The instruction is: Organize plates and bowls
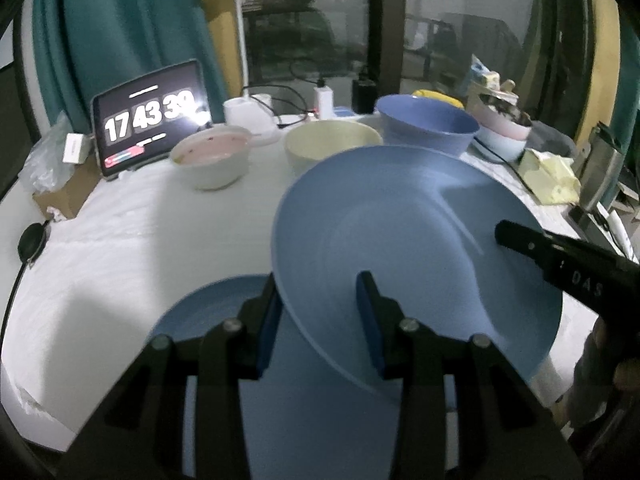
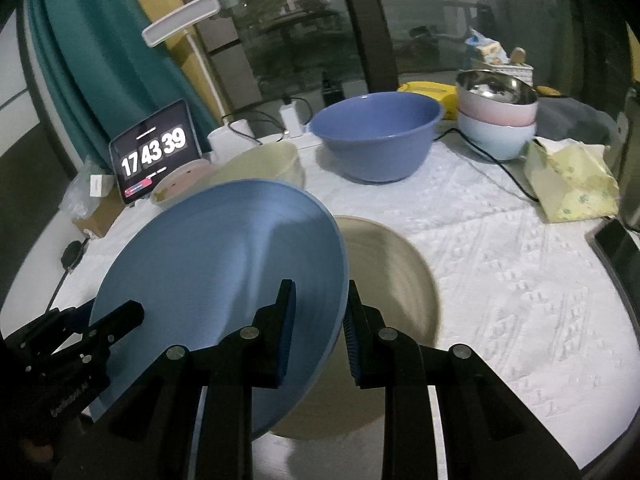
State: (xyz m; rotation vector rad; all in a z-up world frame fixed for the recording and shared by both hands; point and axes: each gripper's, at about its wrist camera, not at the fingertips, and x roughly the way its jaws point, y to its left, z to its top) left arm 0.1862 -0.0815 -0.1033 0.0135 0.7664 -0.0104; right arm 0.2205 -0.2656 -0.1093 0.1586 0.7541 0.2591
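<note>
One white-clothed table [image 2: 500,248] carries everything. Two blue plates show in the left wrist view: one tilted blue plate [image 1: 400,240] held up over the table, one flat blue plate [image 1: 208,312] beneath. Only the right wrist view shows the beige plate [image 2: 392,280]. Bowls: one large blue bowl [image 2: 376,136] far, two stacked bowls [image 2: 496,120] far right. Left tool [image 1: 320,328] and right tool [image 2: 320,336] each clench the tilted plate's rim on opposite sides.
</note>
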